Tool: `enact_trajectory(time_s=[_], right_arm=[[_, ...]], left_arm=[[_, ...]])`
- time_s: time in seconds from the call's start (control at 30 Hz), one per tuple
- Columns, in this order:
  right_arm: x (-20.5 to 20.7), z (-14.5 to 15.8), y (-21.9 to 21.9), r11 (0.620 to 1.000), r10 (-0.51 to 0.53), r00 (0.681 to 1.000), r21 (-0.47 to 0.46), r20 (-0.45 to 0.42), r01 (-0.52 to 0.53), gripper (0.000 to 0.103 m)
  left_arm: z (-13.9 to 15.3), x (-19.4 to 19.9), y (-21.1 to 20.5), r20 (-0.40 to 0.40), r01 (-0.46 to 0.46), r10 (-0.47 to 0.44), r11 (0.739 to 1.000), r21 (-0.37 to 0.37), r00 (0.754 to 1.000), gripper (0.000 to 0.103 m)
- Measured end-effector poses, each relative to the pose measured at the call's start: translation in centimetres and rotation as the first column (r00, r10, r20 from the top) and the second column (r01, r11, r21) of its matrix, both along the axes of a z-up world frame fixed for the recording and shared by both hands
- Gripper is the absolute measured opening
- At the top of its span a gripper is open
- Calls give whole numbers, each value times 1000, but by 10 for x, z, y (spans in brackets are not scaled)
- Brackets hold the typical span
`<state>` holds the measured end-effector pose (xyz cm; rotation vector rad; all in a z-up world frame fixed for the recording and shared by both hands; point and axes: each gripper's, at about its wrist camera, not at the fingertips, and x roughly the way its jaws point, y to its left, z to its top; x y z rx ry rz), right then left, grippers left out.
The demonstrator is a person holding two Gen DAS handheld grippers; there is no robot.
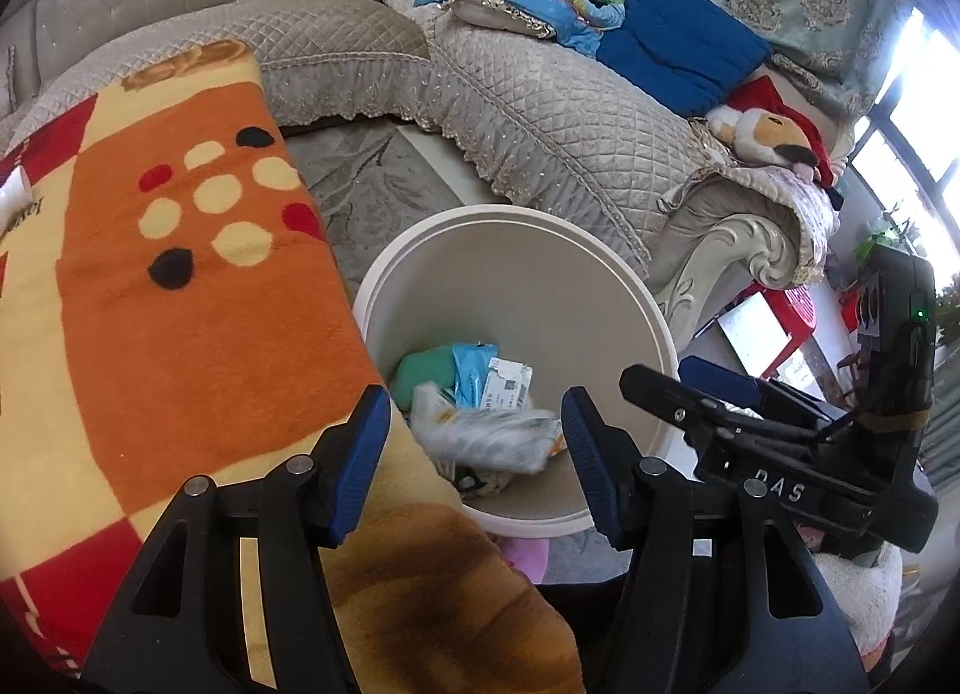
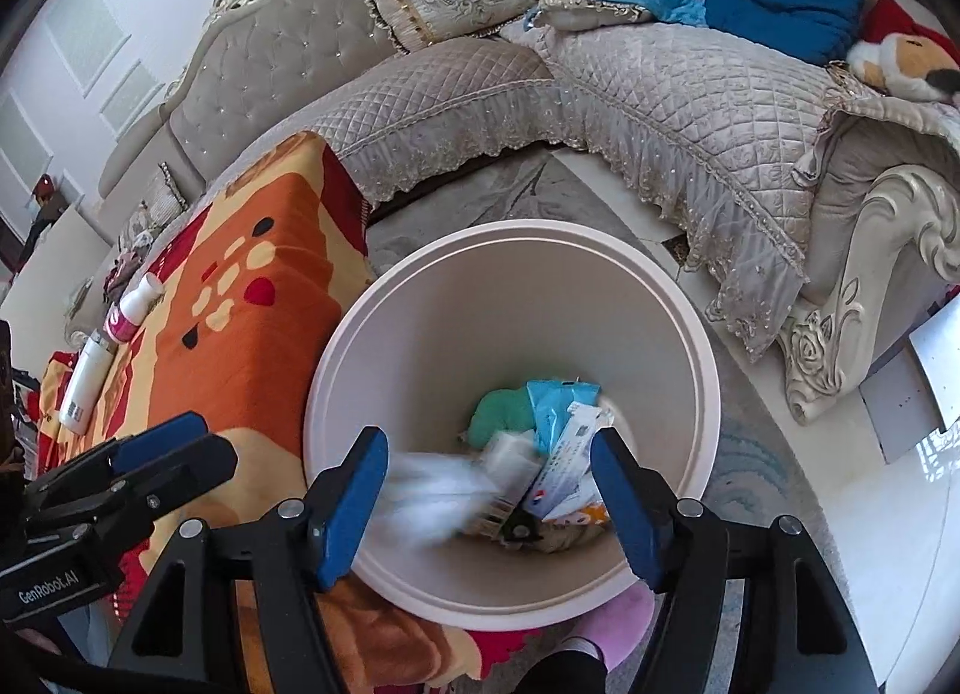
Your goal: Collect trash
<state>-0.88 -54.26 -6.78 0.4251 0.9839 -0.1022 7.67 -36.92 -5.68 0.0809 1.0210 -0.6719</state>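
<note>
Both jaws wide: right gripper [image 2: 489, 490] empty over round white plastic bin [image 2: 708, 346]; blurred white wrapper [image 2: 432, 496] mid-drop. Left gripper [image 1: 471, 454] empty. Risk: wrapper catches rim, lands on orange blanket [image 2: 252, 334].

Each black hand-held gripper [image 1: 474, 454] has blue finger pads [image 2: 354, 490], silver screws, white lettering.

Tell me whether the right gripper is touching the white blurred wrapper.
Cannot tell. In the right wrist view the blurred wrapper overlaps the open right gripper's left finger.

Left tongs [image 1: 471, 454] and right tongs [image 2: 489, 487] gape wide
</note>
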Motion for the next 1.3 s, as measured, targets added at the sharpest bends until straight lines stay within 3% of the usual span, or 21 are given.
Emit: enact_trajectory(time_s=[0.53, 0.77, 0.9, 1.3], right_arm=[[-15, 23, 36, 998, 26, 998, -51, 62, -23, 68], [-32, 47, 62, 995, 18, 989, -104, 149, -3, 68], [-43, 63, 74, 991, -2, 980, -129, 198, 28, 77], [-70, 103, 105, 975, -6, 957, -212, 288, 70, 77]], left_arm=[[19, -19, 38, 141, -110, 106, 994, 21, 984, 58], [38, -37, 61, 209, -135, 139, 990, -31, 968, 58], [52, -49, 77, 246, -153, 167, 985, -75, 955, 58], [75, -85, 115, 354, -169, 207, 976, -135, 912, 58]])
